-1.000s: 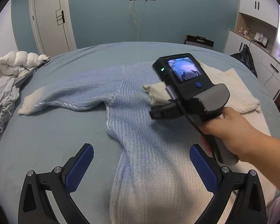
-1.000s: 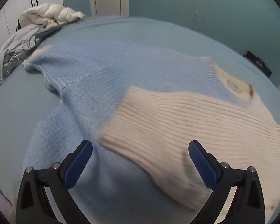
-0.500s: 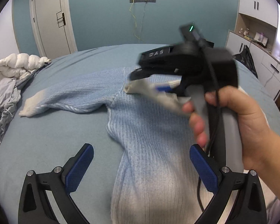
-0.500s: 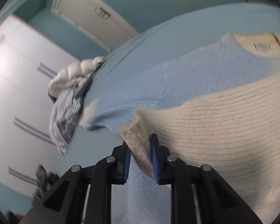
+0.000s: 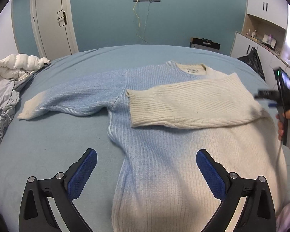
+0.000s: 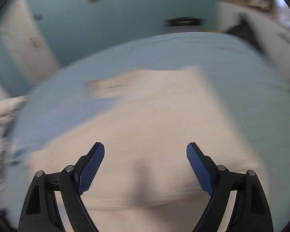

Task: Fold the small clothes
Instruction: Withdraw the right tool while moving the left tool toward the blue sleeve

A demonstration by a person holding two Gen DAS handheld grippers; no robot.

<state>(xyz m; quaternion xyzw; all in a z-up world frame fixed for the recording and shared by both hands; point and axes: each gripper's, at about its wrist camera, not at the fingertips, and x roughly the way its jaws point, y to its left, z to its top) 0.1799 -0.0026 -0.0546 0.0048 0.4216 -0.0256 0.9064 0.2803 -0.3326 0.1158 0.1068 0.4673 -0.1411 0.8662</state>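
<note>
A big bed (image 5: 54, 141) with a blue sheet fills the room, and a heap of grey and white bedding (image 5: 7, 89) sits at its left edge, well apart from the sweater (image 5: 164, 135). A white door (image 5: 52, 17) and a blue wall stand behind the bed. Nothing lies on top of the sweater. It lies flat in the middle of the bed, neck toward the far wall, bottom edge near me, so it runs long from near to far. Its blue sleeve (image 5: 71, 100) sticks out to the left. Its white sleeve (image 5: 185, 104) is folded across the chest, cuff pointing left. Half a second ago the right gripper (image 6: 145, 166) pinched that cuff; now its jaws have just opened wide with nothing between them, and it has swung away to the right edge. The left gripper (image 5: 146, 170) hangs over the bottom of the sweater, jaws wide apart, holding nothing, in the same spot as before.
</note>
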